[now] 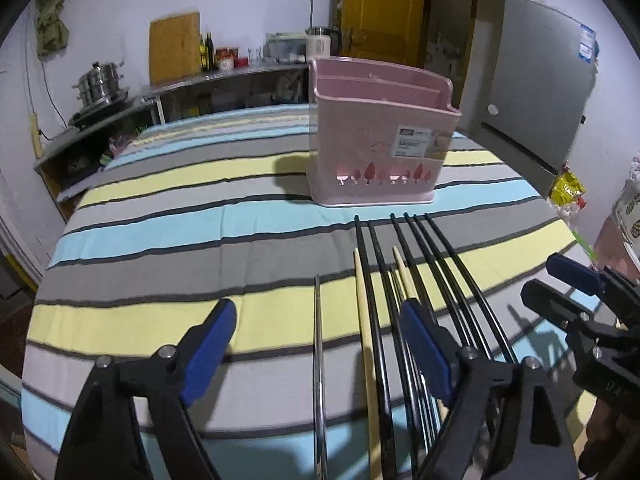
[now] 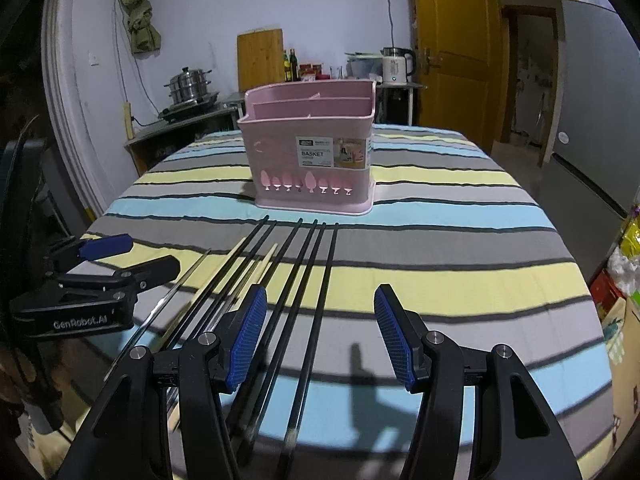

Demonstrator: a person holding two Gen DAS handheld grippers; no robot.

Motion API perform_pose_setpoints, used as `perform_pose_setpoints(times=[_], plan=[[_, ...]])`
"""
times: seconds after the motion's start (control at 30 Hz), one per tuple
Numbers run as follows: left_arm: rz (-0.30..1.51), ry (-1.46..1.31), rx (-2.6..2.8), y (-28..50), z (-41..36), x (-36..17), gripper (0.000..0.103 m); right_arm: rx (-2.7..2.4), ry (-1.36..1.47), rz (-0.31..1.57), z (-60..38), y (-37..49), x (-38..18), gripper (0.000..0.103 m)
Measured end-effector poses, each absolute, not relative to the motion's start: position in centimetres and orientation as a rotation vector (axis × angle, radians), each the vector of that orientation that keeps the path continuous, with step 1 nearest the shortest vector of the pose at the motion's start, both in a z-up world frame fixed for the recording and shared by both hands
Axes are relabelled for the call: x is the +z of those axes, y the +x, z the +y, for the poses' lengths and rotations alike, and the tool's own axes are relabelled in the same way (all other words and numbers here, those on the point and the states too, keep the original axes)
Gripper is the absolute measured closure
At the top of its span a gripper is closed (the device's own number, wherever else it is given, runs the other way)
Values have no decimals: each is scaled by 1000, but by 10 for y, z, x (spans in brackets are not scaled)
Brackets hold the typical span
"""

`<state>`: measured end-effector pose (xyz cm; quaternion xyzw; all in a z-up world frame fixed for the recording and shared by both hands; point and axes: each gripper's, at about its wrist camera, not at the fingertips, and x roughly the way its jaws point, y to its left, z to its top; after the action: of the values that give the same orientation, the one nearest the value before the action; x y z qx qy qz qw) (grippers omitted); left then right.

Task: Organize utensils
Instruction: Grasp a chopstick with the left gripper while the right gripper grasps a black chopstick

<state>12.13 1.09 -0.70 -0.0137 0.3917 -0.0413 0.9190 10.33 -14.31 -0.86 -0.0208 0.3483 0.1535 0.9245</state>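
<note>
I see the chopsticks [image 2: 304, 280] lying flat on the striped tablecloth [image 2: 460, 280], their long way pointing at the pink basket [image 2: 312, 160] farther ahead. My right gripper [image 2: 320, 336] is spread wide, holding nothing, right over the black ones. My left gripper [image 1: 316, 348] is spread wide too, holding nothing, over the pale stick [image 1: 366, 340]. Only the right view shows the basket label.

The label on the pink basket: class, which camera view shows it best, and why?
The right wrist view. There the label on the pink basket faces the camera almost squarely, and the word BASKET can be read. The left wrist view shows the same label at an angle and blurred, with its text unreadable.
</note>
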Motion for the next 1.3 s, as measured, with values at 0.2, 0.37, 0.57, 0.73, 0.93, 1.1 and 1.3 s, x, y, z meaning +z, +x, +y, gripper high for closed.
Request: perform_pose_setpoints(times=[0.2, 0.37, 0.57, 0.73, 0.93, 1.1, 1.3], plan=[[891, -50, -143, 160, 9, -15, 45, 322, -24, 793, -140, 138, -21, 66], [959, -42, -198, 185, 0, -25, 63, 340, -8, 850, -137, 162, -32, 75], [993, -55, -229, 198, -4, -32, 71, 336, -3, 879, -136, 180, -37, 82], [1000, -9, -231, 205, -9, -35, 75, 336, 6, 911, -136, 191, -44, 85], [1004, 19, -227, 209, -11, -35, 79, 342, -5, 928, -132, 198, -45, 86], [1017, 68, -213, 215, -21, -35, 81, 340, -11, 941, -128, 205, -46, 87], [1027, 66, -227, 219, -26, -35, 94, 344, 5, 953, -129, 211, -46, 96]])
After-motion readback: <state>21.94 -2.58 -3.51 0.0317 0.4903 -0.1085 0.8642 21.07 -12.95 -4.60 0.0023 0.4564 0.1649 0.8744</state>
